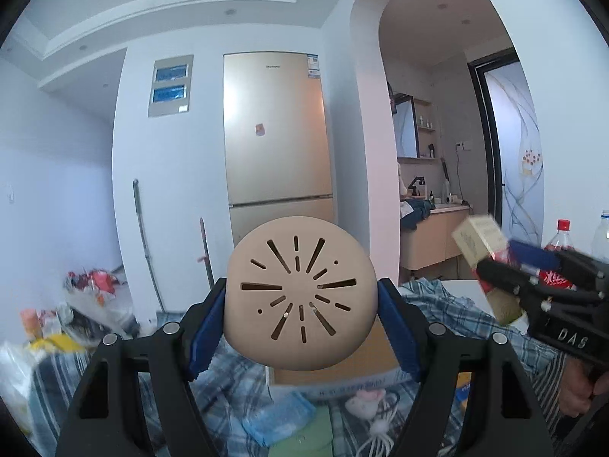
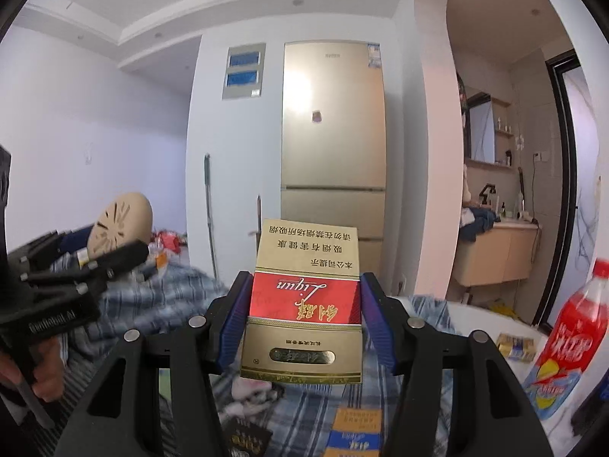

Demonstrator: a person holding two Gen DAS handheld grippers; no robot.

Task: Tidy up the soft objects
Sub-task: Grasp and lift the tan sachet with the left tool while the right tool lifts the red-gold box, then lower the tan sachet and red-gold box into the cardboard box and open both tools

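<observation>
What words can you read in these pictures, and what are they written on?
"Liqun", upside down: red and gold cigarette pack in the right gripper.
"DAS": right gripper's body.
Too blurred or small to read: red soda bottle label, fridge stickers, left gripper lettering.

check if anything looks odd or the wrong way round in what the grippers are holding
The red and gold cigarette pack in the right gripper is held upside down: its printing reads inverted in the right wrist view. The left gripper holds a beige slotted disc, which looks intact.
</observation>
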